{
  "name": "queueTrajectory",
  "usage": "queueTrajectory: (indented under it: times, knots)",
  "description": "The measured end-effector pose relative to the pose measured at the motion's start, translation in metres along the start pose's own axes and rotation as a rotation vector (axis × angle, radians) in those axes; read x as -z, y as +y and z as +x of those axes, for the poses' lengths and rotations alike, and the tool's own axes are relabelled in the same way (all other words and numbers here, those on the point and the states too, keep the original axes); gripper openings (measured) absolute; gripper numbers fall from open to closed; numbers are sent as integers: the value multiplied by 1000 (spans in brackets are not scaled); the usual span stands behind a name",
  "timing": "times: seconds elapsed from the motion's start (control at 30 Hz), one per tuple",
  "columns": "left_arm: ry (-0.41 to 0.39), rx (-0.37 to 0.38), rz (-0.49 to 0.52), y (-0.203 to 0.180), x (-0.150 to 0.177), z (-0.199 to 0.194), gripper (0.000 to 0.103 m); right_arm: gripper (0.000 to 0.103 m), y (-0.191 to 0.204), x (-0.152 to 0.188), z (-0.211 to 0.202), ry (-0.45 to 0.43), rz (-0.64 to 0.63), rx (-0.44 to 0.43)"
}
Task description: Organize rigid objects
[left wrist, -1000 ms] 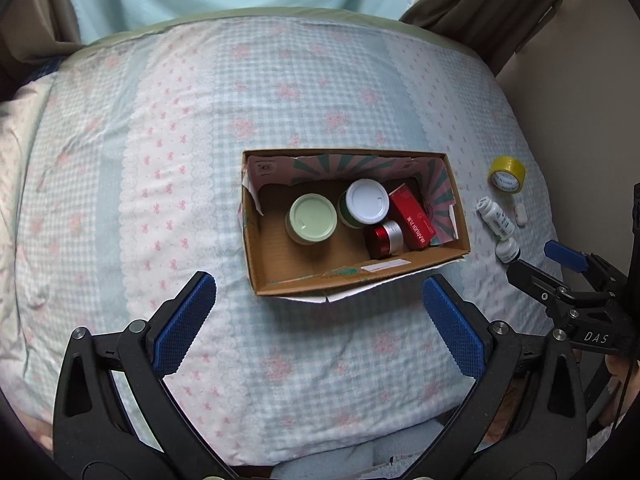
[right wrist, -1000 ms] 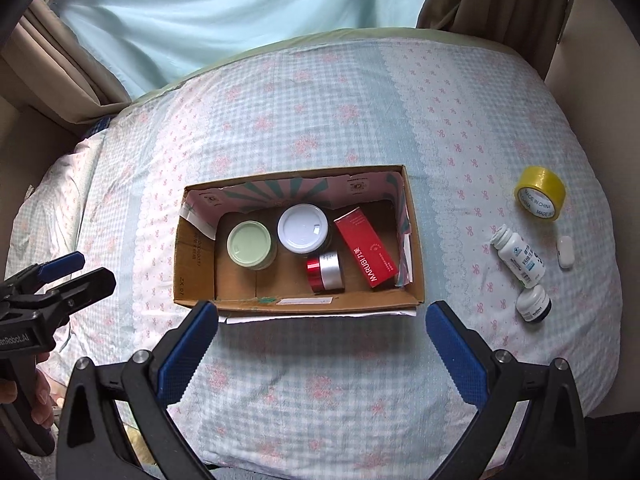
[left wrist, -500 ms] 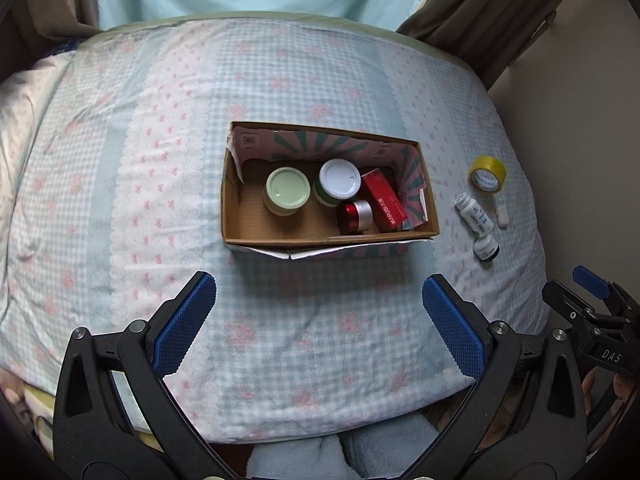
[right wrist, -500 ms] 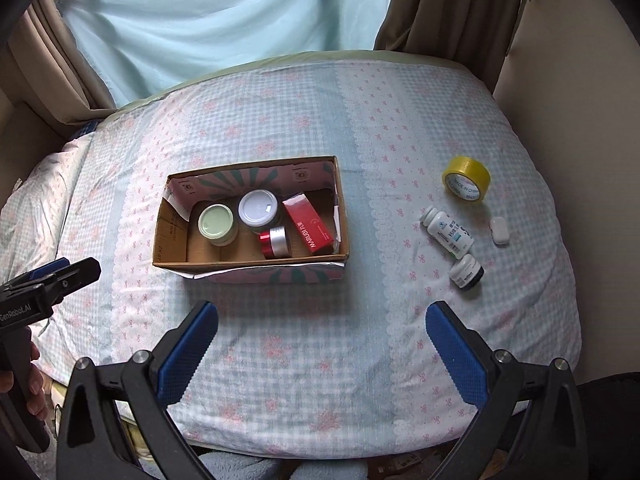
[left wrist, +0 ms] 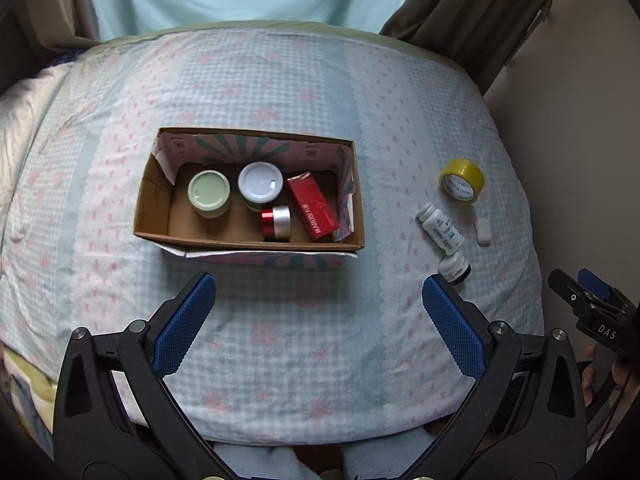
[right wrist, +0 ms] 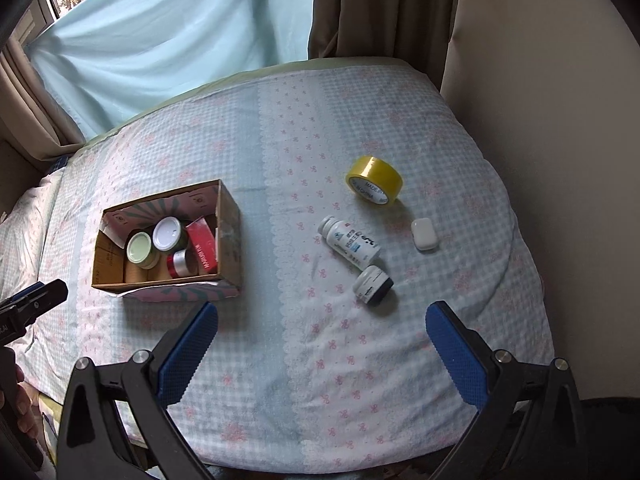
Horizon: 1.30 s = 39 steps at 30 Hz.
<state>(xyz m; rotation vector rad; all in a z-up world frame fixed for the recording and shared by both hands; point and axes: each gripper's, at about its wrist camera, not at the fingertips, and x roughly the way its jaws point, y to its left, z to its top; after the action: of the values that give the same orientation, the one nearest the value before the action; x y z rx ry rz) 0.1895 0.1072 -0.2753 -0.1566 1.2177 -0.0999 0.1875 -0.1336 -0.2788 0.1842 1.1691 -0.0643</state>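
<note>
An open cardboard box (left wrist: 248,240) (right wrist: 230,236) sits on the bed. It holds a green-lidded jar (left wrist: 209,192), a white-lidded jar (left wrist: 260,182), a red and silver jar (left wrist: 276,222) and a red carton (left wrist: 314,212). To its right on the bedspread lie a yellow tape roll (right wrist: 374,180), a white pill bottle (right wrist: 349,242), a small dark jar (right wrist: 373,285) and a white case (right wrist: 425,234). My left gripper (left wrist: 318,320) is open and empty, hovering in front of the box. My right gripper (right wrist: 320,350) is open and empty, in front of the loose items.
The bed has a checked blue and pink bedspread (right wrist: 304,380). A wall (right wrist: 560,120) runs close along its right edge. Curtains (right wrist: 380,8) and a light blue sheet (right wrist: 180,40) hang behind the bed's far end.
Both grippers have pulled back from the box. The right gripper swung right, so the loose items now lie ahead of it. Both stayed open.
</note>
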Motion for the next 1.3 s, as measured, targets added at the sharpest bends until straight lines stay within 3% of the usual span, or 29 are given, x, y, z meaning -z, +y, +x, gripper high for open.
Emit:
queueTrajectory:
  times: [0.23, 0.47, 0.8, 0.9, 1.03, 1.1, 1.3]
  knots:
    - [53, -2, -105, -95, 8, 43, 103, 103, -95, -27, 44, 31, -34, -4]
    - [104, -1, -140, -151, -2, 94, 103, 103, -143, -42, 91, 85, -30, -19]
    - [206, 40, -237, -188, -20, 194, 102, 103, -165, -53, 155, 113, -38, -30]
    - [246, 70, -288, -193, -21, 226, 102, 96, -165, -54, 176, 123, -49, -26]
    - [298, 77, -351, -195, -23, 270, 100, 96, -165, -55, 204, 134, -37, -38]
    - [324, 80, -382, -195, -22, 288, 97, 85, -164, -54, 220, 155, -41, -37]
    - [380, 55, -411, -199, -19, 334, 97, 74, -162, -47, 265, 227, -28, -30]
